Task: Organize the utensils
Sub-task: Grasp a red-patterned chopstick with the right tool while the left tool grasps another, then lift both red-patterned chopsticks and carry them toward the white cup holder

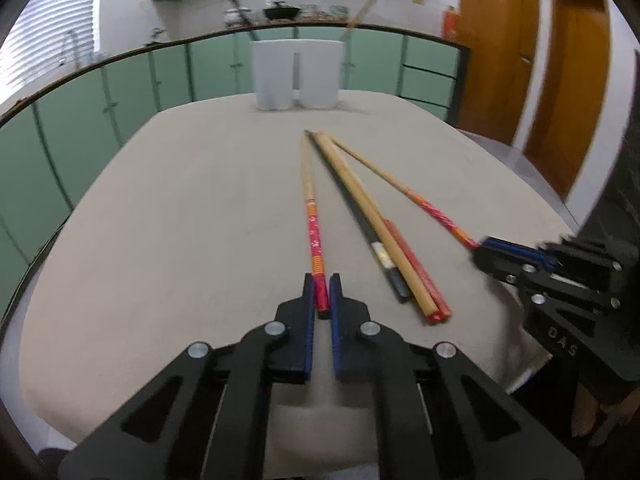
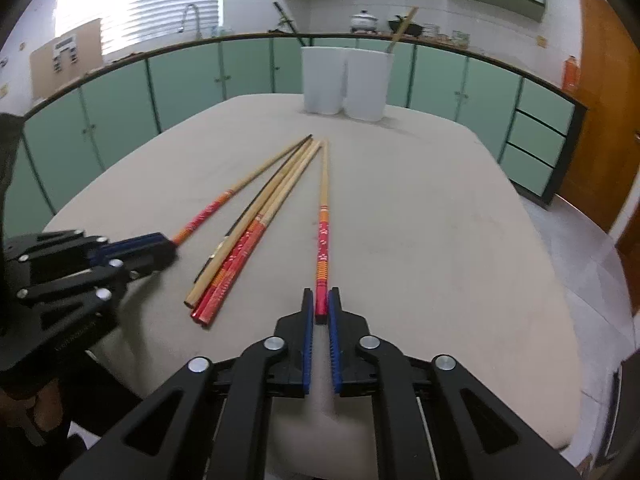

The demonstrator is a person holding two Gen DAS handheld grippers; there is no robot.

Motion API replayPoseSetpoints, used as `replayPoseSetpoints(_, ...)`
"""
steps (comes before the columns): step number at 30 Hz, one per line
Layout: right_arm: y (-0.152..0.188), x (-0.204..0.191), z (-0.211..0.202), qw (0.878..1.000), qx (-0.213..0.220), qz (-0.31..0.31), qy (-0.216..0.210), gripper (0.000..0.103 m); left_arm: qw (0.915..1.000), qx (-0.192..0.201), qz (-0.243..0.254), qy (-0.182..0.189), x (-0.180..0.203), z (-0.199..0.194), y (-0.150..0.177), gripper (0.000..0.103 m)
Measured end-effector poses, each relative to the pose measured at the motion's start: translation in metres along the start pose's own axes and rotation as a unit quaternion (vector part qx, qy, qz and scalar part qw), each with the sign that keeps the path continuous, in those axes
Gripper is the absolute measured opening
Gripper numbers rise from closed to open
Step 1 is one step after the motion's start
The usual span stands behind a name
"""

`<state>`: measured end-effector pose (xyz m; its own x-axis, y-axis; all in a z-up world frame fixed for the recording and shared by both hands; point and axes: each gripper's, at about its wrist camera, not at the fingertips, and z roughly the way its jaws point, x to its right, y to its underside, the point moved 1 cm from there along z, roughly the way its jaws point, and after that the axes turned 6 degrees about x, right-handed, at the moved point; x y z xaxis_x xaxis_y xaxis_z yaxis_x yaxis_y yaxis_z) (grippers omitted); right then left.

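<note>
Several chopsticks lie fanned on the beige table, tips meeting toward two white cups (image 1: 298, 74) (image 2: 346, 80) at the far edge. My left gripper (image 1: 322, 286) is shut on the red end of the leftmost red-and-orange chopstick (image 1: 312, 220). My right gripper (image 2: 321, 300) is shut on the red end of the rightmost red-and-orange chopstick (image 2: 323, 232). Between them lies a bundle (image 1: 372, 216) (image 2: 256, 220) of a plain wooden, a black and a red-patterned stick. The right gripper also shows in the left wrist view (image 1: 486, 254), the left gripper in the right wrist view (image 2: 160, 250).
The right cup holds a wooden stick (image 2: 402, 26) and the left cup a dark one (image 2: 286, 20). Green cabinets with a dark-edged counter (image 2: 440, 46) stand behind the table. Wooden doors (image 1: 496, 40) are at the right. The table (image 2: 440, 240) is draped in beige cloth.
</note>
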<state>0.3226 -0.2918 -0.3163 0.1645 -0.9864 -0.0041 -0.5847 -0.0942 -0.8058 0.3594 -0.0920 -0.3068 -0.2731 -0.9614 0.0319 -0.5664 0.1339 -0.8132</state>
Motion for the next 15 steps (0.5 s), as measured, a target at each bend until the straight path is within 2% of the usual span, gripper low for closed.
replayPoseSetpoints(2,0.001,0.003,-0.001,1.0,0.0,0.022,0.011,0.006,0.9998,-0.001,-0.017,-0.007,-0.008,-0.001,0.001,0.005)
replayPoseSetpoints(6,0.0,0.004,-0.003,0.999,0.002,0.023,0.027,0.006,0.9996,0.002,-0.023,-0.018,-0.013,-0.007,0.003,0.005)
replayPoseSetpoints(15,0.004,-0.002,-0.003,1.0,-0.003,0.003,0.015,0.007,0.9999,-0.004,-0.009,-0.012,-0.005,-0.012,0.009,0.013)
